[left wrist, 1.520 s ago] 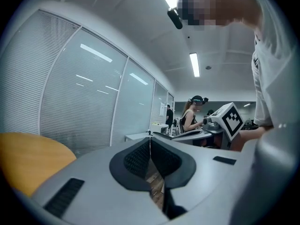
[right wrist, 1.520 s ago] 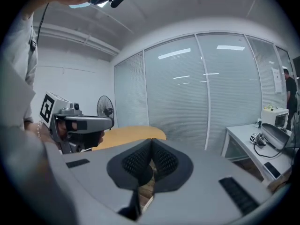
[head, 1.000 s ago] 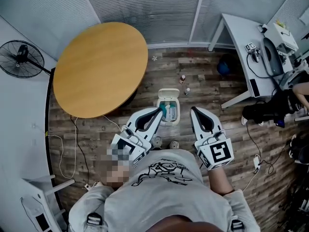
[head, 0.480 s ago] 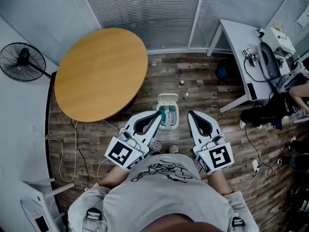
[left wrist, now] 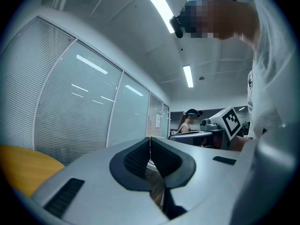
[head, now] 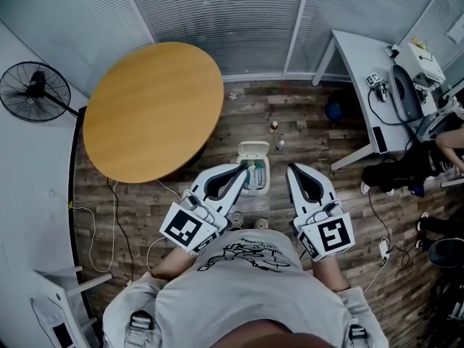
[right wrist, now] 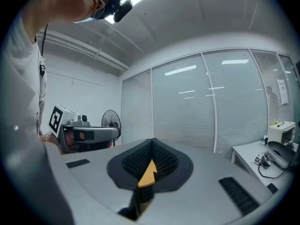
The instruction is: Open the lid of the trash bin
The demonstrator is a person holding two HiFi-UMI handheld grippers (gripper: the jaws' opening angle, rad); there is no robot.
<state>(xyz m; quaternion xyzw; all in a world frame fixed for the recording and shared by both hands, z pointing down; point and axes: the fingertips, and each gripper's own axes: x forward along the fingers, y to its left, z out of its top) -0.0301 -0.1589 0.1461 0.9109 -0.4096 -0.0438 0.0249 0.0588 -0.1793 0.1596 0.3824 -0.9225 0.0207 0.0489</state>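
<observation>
On the wooden floor stands a small white trash bin (head: 253, 167), in the head view just beyond my grippers. Its lid (head: 253, 149) appears tipped up at the far side, and bluish contents show inside. My left gripper (head: 243, 168) is held high over the bin's left edge, jaws closed tip to tip with nothing between them. To the right of the bin my right gripper (head: 291, 167) is shut and empty too. The left gripper view has the left gripper (left wrist: 150, 138) pointing at blinds and a far desk. Blinds also lie beyond the right gripper (right wrist: 152, 140). Neither gripper view shows the bin.
A round wooden table (head: 152, 111) stands at the left and a floor fan (head: 32, 89) by the wall. At the right is a white desk (head: 362, 64) with equipment. Two small bottles (head: 273, 127) stand behind the bin. Cables (head: 116, 216) trail across the floor. Another person (left wrist: 186, 122) sits at the far desk.
The head view has shifted a little, and the left gripper's marker cube has come into view. Both grippers stay shut above the bin, hardly moved.
</observation>
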